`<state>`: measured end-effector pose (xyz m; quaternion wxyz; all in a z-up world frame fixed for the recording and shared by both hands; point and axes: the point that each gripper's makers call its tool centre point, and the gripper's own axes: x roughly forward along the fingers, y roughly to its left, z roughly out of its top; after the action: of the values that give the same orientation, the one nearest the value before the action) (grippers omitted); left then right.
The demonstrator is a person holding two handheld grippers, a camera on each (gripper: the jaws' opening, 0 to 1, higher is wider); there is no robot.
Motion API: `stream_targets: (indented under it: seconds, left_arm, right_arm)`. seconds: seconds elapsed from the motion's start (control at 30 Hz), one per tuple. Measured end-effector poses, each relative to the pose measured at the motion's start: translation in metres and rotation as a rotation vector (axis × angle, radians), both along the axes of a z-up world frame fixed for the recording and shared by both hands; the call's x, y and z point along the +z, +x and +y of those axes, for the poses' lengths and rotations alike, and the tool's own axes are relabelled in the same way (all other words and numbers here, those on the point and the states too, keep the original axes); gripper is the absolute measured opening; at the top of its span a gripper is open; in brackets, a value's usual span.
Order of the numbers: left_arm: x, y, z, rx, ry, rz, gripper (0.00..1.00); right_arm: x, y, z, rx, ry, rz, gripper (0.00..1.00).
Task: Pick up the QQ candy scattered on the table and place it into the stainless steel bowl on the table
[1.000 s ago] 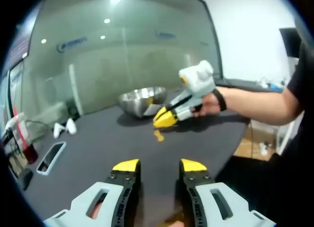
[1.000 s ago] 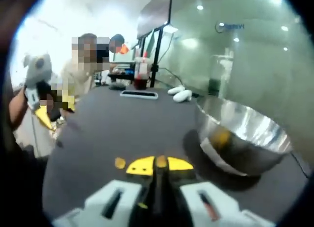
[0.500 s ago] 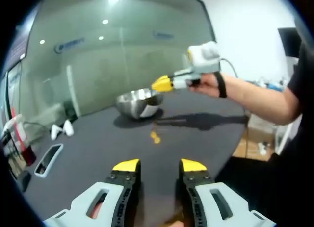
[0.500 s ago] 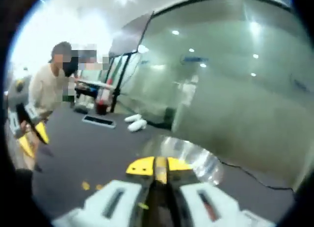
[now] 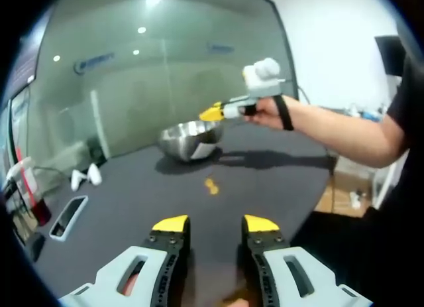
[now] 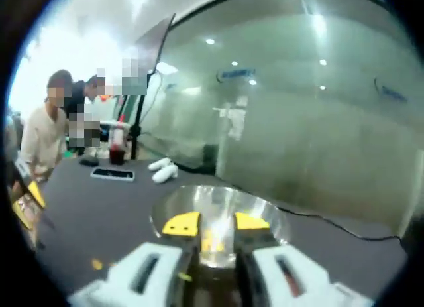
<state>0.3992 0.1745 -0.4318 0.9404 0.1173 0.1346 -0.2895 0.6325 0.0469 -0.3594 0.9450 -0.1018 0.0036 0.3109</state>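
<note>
Shiny silver bowl [image 6: 218, 211], yellow candy [image 5: 211, 186], dark table [image 5: 265, 181].

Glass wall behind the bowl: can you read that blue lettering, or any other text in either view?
Blue sign on the glass wall, left gripper view: too blurred to read.
Second blue mark further right on the glass: too blurred to read.
Blue sign on the glass, right gripper view: too blurred to read.
Blue mark at the right: too blurred to read.
No other text is visible.

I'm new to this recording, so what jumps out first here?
The shiny stainless steel bowl sits on the dark table, with the right hand-held gripper open right over it. On the table nearer the left hand-held gripper, which is also open, lies one yellow candy.
</note>
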Motion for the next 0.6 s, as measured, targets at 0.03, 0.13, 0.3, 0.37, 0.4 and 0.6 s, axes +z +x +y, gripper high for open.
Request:
stream_targets:
  seconds: [0.03,0.13,0.3,0.37,0.4,0.6]
  left_arm:
    - [0.0,0.0,0.0,0.001,0.001,0.001,0.33]
    - [0.0,0.001,-0.002,-0.004,0.0,-0.001,0.33]
    - [0.001,0.001,-0.005,-0.012,0.003,-0.002,0.33]
    - [0.001,0.001,-0.005,-0.012,0.002,-0.002,0.33]
    - [0.001,0.001,-0.005,-0.012,0.002,-0.001,0.33]
    - [0.001,0.001,-0.004,-0.011,0.001,-0.001,0.33]
  right_arm:
    - [0.001,-0.001,0.003,0.007,0.003,0.003,0.19]
    - [0.002,-0.001,0.001,0.005,0.008,0.001,0.19]
    - [0.005,-0.004,-0.002,0.014,0.025,0.003,0.19]
    - [0.007,-0.006,-0.004,0.018,0.029,0.0,0.19]
    - [0.008,-0.008,-0.004,0.023,0.032,0.001,0.19]
    - [0.008,-0.021,-0.014,0.051,0.05,0.006,0.19]
